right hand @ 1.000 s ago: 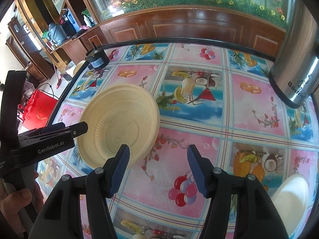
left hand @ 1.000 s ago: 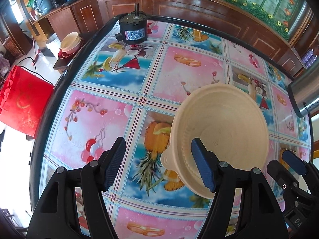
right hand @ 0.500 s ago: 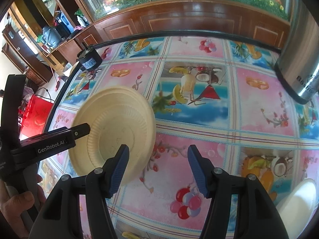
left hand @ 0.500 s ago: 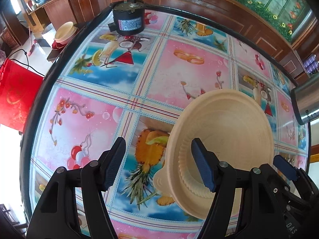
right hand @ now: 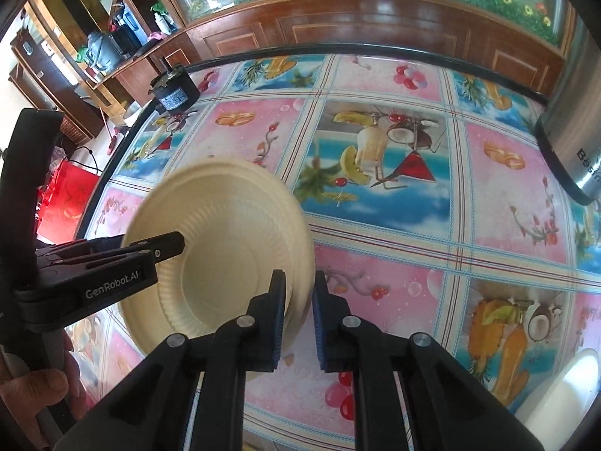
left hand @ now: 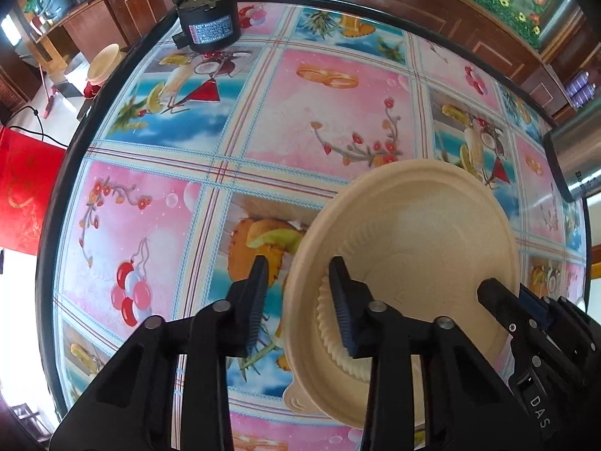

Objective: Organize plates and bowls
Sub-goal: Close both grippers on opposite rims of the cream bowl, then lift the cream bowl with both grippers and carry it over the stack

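A cream ribbed plate (left hand: 413, 248) is held tilted above the fruit-print tablecloth (left hand: 323, 112). My left gripper (left hand: 298, 300) straddles its left rim, one finger outside and one inside, jaws narrowed but with a gap to the rim. In the right wrist view the same plate (right hand: 225, 240) sits at the left, and my right gripper (right hand: 298, 300) is shut on its right rim. The left gripper's body (right hand: 112, 270) reaches onto the plate from the left. A white bowl (right hand: 563, 394) sits at the table's near right edge.
A black motor (left hand: 208, 24) stands at the table's far left edge. A steel kettle (right hand: 574, 112) stands at the right. A stack of cream bowls (left hand: 103, 64) sits on a low stand beyond the left edge, with a red bag (left hand: 22, 188) on the floor.
Both grippers have narrowed: the right one has closed onto the plate's right rim, the left one has closed partway around the left rim. The plate has tilted and lifted slightly.
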Demonstrator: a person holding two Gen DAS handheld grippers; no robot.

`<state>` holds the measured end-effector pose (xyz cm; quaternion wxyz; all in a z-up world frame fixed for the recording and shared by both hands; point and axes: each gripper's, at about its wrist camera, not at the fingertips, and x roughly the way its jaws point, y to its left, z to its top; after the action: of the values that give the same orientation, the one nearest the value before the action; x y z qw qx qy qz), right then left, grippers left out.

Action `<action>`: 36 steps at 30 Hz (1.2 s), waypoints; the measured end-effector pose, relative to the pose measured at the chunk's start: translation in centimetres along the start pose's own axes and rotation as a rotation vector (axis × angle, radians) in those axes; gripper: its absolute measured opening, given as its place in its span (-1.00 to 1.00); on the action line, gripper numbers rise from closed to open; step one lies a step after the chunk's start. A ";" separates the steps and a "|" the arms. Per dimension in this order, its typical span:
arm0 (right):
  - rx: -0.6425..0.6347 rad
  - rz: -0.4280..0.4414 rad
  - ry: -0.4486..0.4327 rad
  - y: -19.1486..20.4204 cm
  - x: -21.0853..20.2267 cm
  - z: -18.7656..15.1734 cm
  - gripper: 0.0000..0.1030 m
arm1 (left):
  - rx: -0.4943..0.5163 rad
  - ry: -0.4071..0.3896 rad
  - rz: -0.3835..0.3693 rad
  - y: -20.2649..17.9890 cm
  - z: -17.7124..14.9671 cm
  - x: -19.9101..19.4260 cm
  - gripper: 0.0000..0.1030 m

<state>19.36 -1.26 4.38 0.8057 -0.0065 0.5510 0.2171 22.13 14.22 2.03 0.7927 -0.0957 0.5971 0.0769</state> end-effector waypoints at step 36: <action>-0.103 0.067 -0.034 9.3 -12.5 -13.1 -0.78 | -0.104 -0.150 -0.085 6.3 -20.4 -15.3 -0.44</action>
<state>0.73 -0.43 12.48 0.8059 -0.0259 0.5252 0.2722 -2.62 15.19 10.87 0.8317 -0.1560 0.5268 0.0808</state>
